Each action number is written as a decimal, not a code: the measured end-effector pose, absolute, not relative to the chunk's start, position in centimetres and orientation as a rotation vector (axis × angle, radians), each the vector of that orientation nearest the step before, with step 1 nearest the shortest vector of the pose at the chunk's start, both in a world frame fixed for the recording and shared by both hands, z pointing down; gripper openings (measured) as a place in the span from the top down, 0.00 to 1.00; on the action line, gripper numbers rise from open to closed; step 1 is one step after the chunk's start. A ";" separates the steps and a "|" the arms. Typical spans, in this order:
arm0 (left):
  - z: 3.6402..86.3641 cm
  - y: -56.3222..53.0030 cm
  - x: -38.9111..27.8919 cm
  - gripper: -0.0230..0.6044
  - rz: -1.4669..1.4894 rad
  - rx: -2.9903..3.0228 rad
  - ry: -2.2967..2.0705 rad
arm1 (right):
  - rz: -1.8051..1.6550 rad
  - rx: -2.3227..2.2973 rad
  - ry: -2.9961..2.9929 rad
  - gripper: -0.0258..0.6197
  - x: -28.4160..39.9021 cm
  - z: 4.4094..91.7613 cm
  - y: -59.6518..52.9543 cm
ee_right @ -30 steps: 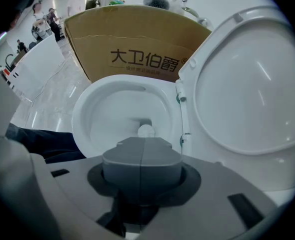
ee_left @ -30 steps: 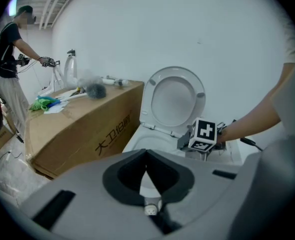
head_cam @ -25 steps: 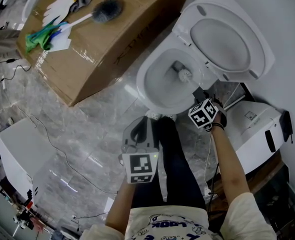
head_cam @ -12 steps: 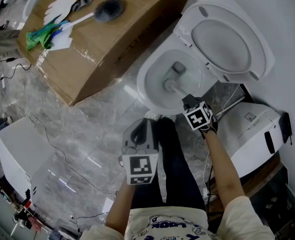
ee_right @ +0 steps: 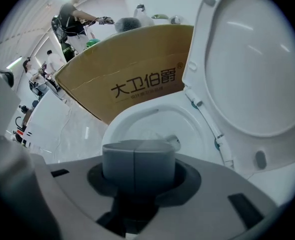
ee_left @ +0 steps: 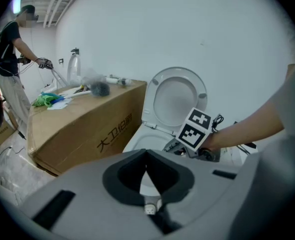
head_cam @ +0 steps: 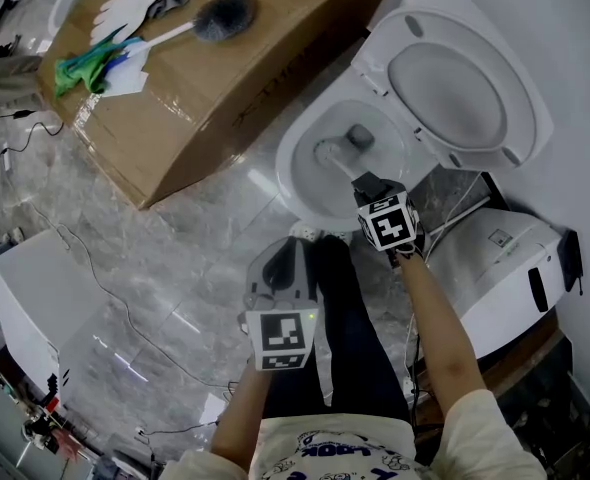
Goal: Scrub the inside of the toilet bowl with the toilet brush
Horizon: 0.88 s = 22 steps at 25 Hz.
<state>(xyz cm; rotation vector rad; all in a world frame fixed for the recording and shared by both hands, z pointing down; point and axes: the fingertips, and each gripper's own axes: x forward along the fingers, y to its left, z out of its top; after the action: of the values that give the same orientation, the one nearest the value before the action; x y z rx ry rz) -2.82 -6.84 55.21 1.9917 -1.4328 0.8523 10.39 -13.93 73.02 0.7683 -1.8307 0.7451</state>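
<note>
The white toilet bowl stands open with its lid raised against the wall. The toilet brush has its head down inside the bowl, toward the left side near the drain. My right gripper hovers over the bowl's near rim, shut on the brush handle. In the right gripper view the grey pads are pressed together and a bit of the handle pokes out beyond them over the bowl. My left gripper hangs shut and holds nothing, short of the bowl.
A large cardboard box lies left of the toilet with a grey duster, gloves and a green cloth on top. A white unit stands right of the bowl. Another white box and cables are on the floor. A person stands far left.
The right gripper has swung left and slightly up, sweeping the brush head from the right side of the bowl to the left. The left gripper has stayed put.
</note>
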 end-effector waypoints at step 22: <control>55.4 -7.2 -2.8 0.96 0.860 1.995 -1.426 | 0.406 0.941 -1.651 0.71 19.6 71.7 -18.4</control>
<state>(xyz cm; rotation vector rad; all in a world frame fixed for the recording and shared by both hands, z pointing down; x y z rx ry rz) -2.84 -7.19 55.36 1.9953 -1.4263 0.8600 19.62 -18.41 71.75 0.9414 -1.6507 0.4059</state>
